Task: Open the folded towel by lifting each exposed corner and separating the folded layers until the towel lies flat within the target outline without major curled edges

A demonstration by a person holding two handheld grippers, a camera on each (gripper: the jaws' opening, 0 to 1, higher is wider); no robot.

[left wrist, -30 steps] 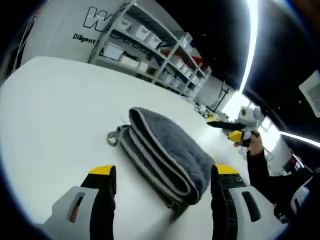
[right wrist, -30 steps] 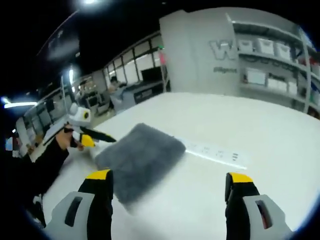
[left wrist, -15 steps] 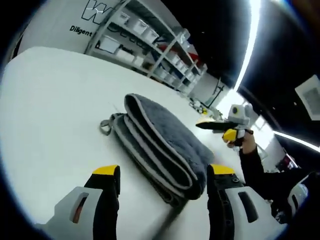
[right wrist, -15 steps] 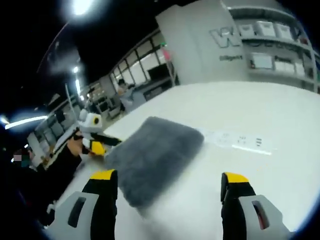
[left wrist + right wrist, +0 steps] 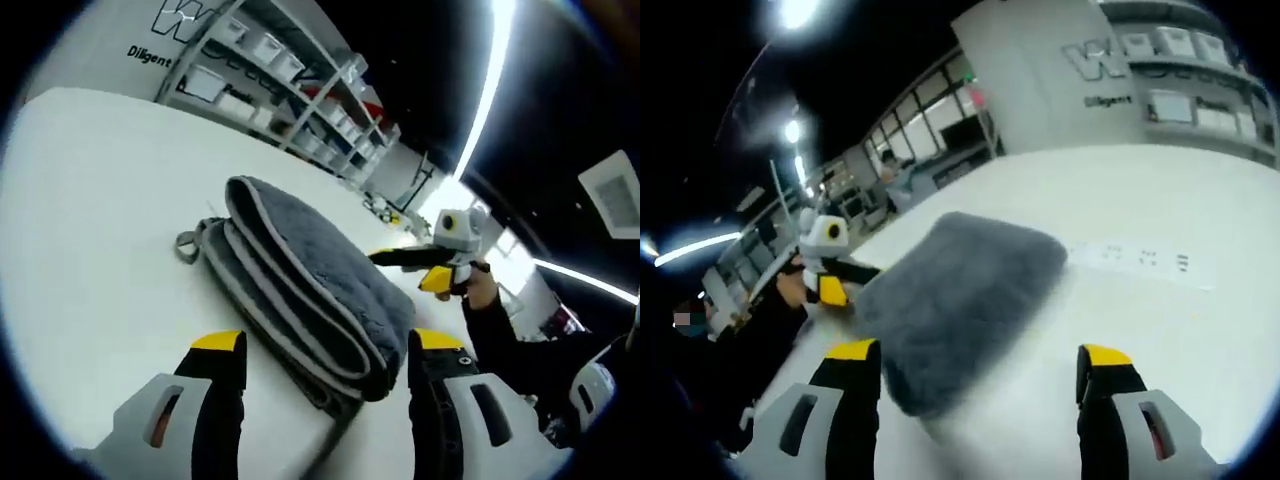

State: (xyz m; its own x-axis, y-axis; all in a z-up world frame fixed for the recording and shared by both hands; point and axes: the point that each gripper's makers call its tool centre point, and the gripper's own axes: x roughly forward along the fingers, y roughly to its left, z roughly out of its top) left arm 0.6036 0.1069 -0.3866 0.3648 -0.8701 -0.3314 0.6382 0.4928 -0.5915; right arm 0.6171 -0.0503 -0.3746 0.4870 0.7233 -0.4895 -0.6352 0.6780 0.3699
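Lying at the centre of the left gripper view, the folded grey towel [image 5: 310, 290] rests on the white table [image 5: 90, 230], its stacked layers with pale piping facing the camera and a small hanging loop [image 5: 187, 243] sticking out at its left end. The left gripper [image 5: 315, 350] rises from the bottom of the frame with its 2 yellow-tipped jaws spread wide, holding nothing; the towel's near end sits between them. At right of centre the right gripper [image 5: 400, 258] points toward the towel, held by a hand [image 5: 478, 292] in a dark sleeve. Storage shelves [image 5: 290, 80] fill the upper left.

In the right gripper view the towel [image 5: 960, 300] lies left of centre, its plush top showing. The right gripper [image 5: 980, 360] has its 2 jaws apart and empty at the bottom. The left gripper [image 5: 845, 275] shows at the left edge of the towel; whether it touches the cloth cannot be told. A strip of printed marks [image 5: 1140, 260] lies on the table to the right.
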